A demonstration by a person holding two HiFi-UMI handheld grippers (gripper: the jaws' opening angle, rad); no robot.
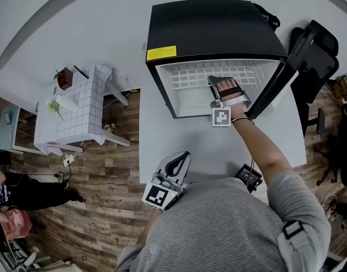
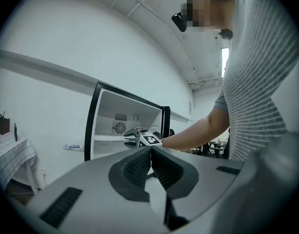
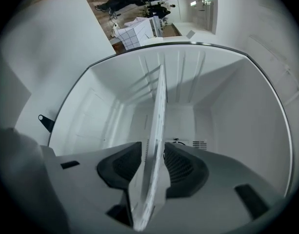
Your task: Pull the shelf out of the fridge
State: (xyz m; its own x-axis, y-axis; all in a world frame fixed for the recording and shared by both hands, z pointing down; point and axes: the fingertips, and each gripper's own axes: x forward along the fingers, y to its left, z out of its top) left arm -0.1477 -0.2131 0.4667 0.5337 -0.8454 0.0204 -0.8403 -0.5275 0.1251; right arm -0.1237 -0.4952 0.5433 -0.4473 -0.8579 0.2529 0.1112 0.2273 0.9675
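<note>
A black mini fridge (image 1: 213, 24) stands with its door (image 1: 286, 67) swung open to the right. Its white wire shelf (image 1: 190, 78) sits inside the cavity. My right gripper (image 1: 217, 83) reaches into the opening and is shut on the shelf's front edge. In the right gripper view the shelf (image 3: 156, 130) runs edge-on between the two dark pads of that gripper (image 3: 154, 162). My left gripper (image 1: 183, 156) hangs near my body, shut with nothing in it. In the left gripper view its jaws (image 2: 150, 155) meet, and the fridge (image 2: 125, 126) stands beyond them.
The fridge rests on a white platform (image 1: 162, 152) over a wood floor. A small table with a checked cloth (image 1: 77, 109) and plants (image 1: 63, 78) stands to the left. A black chair (image 1: 320, 55) is behind the door. A black device (image 1: 248, 177) lies near my right arm.
</note>
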